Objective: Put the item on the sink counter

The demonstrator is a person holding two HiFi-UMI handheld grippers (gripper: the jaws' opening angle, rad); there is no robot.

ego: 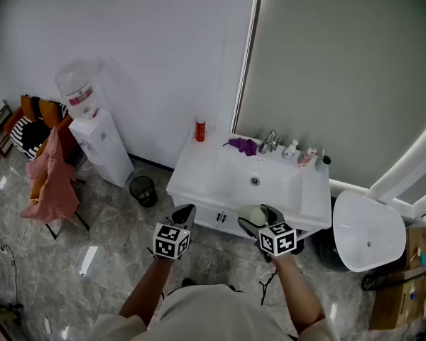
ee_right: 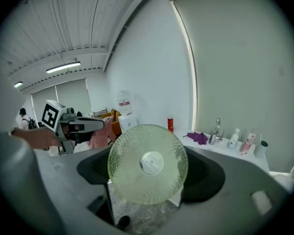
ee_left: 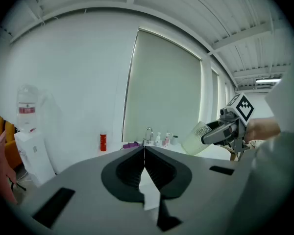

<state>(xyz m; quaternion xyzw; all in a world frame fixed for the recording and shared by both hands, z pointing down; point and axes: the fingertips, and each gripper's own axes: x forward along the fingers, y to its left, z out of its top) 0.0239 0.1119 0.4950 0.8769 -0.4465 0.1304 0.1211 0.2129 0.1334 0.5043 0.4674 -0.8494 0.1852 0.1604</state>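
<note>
A pale green, dimpled glass cup (ee_right: 148,164) lies sideways in my right gripper (ee_right: 148,173), its round base facing the camera. The jaws stand wide and are shut on its sides. In the head view the cup (ego: 256,214) and right gripper (ego: 260,217) hang in front of the white sink counter (ego: 199,170), below its front edge. My left gripper (ego: 187,213) is level with it to the left, shut and empty, its jaw tips meeting (ee_left: 144,153). From the left gripper view, the cup (ee_left: 195,137) sticks out of the right gripper (ee_left: 220,132).
On the counter stand a red bottle (ego: 200,128), a purple cloth (ego: 243,145), a faucet (ego: 270,141) and small bottles (ego: 307,155). A water dispenser (ego: 92,130), a bin (ego: 143,190) and a chair with clothes (ego: 48,169) are at left. A toilet (ego: 369,233) is at right.
</note>
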